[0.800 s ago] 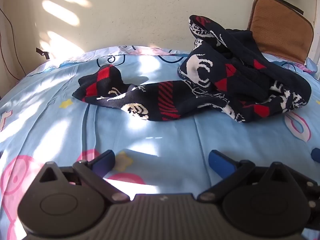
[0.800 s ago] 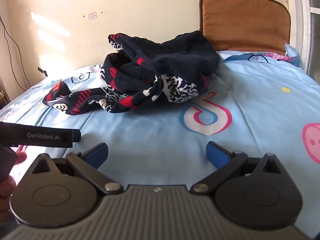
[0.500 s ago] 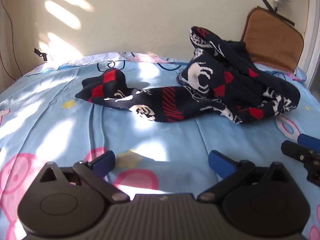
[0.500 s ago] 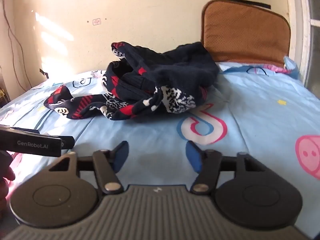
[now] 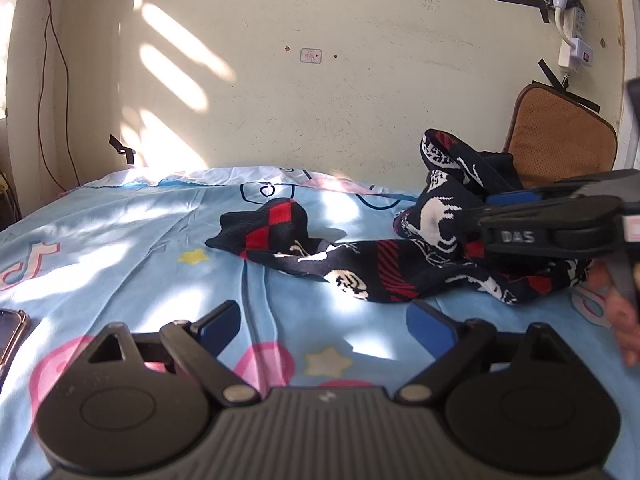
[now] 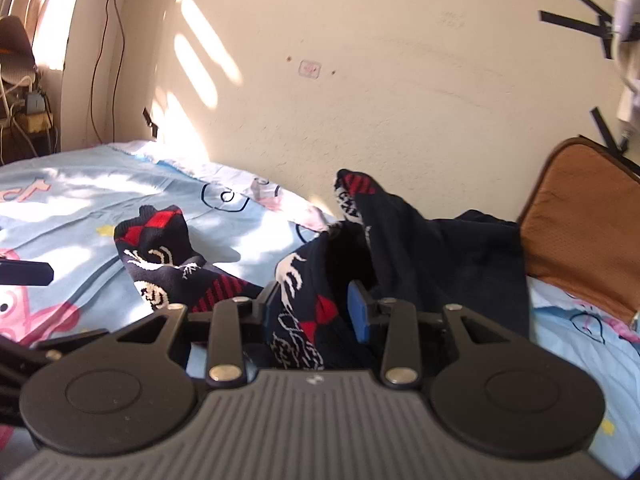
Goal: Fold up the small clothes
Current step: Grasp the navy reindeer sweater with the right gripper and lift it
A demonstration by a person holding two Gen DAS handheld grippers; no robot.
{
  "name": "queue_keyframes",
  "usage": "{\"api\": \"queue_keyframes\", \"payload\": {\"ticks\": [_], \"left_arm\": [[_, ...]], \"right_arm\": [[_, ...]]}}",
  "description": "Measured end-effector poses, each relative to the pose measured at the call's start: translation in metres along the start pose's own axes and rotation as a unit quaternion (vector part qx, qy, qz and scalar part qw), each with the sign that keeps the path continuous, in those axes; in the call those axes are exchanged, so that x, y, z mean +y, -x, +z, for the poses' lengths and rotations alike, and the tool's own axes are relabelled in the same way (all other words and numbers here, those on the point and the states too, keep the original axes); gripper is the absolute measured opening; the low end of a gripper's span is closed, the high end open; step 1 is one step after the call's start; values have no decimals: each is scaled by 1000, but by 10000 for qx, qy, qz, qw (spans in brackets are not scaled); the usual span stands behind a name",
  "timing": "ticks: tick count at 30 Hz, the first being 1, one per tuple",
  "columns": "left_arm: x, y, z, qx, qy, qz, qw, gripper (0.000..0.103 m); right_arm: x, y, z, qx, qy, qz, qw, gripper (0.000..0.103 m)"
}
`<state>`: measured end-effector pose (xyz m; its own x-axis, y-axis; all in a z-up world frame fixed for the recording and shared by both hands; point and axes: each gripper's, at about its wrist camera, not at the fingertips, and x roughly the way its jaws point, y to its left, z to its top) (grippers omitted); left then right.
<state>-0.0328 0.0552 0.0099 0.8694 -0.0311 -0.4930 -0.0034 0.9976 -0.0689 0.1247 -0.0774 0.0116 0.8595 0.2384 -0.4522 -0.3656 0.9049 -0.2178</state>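
A dark knit sweater [image 5: 360, 264] with red and white patterns lies crumpled on the light blue bed sheet [image 5: 120, 240], one sleeve stretched out to the left. My left gripper [image 5: 324, 316] hovers open over bare sheet, short of the sleeve, with nothing between its fingers. My right gripper [image 6: 314, 304] has reached into the heaped body of the sweater [image 6: 420, 256]; its blue pads stand close together with a fold of patterned cloth filling the gap. The left wrist view shows the right gripper [image 5: 486, 210] from the side, on the heap.
A brown cushion [image 5: 560, 140] leans on the wall behind the heap. A phone [image 5: 10, 336] lies at the sheet's left edge. A power strip [image 5: 572, 40] hangs on the wall. A person's hand [image 5: 616, 312] shows at the right.
The right gripper moved forward from bare sheet into the sweater heap, and its jaws narrowed from wide apart to closed on a fold. The left gripper stayed open and drew back a little.
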Motion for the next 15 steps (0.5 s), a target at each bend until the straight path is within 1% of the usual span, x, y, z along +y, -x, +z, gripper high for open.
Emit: {"api": "queue_keyframes", "payload": {"ticks": [1,2,3,4,6,7,8,9,11,12,13,15], "left_arm": [[1,0,0,16,18,-16,10000,92],[2,-1,0,27,46,-21,10000,90],[3,-1,0,37,85,-15,10000,89],[5,0,-1,37,125,-20,9999,88],[8,0,0,34,187,-58,9998,88],[8,-1,0,47,193,-77,9998,88],[8,-1,0,69,190,-106,9997,88],[8,-2,1,89,186,-153,9997,88],[9,-1,1,103,186,-310,9993,88],[9,-2,2,135,194,-482,9986,88],[9,-2,3,162,223,-663,9974,89],[10,-5,6,297,422,-1132,9922,89]], "right_arm": [[2,-14,4,266,20,16,9996,36],[0,-21,6,413,-55,64,9991,12],[-4,-21,9,446,-216,163,9986,11],[-9,-12,14,311,-368,204,9986,11],[-29,24,31,-242,-802,357,9958,10],[-44,51,44,-611,-1153,404,9906,10],[-59,74,54,-884,-1403,366,9855,9],[-77,102,62,-1231,-1617,238,9788,9],[-106,148,72,-1774,-1768,-198,9679,8],[-121,173,73,-2049,-1848,-416,9603,7],[-136,199,71,-2308,-1949,-586,9515,2],[-154,244,63,-2648,-2022,-997,9376,3]]}}
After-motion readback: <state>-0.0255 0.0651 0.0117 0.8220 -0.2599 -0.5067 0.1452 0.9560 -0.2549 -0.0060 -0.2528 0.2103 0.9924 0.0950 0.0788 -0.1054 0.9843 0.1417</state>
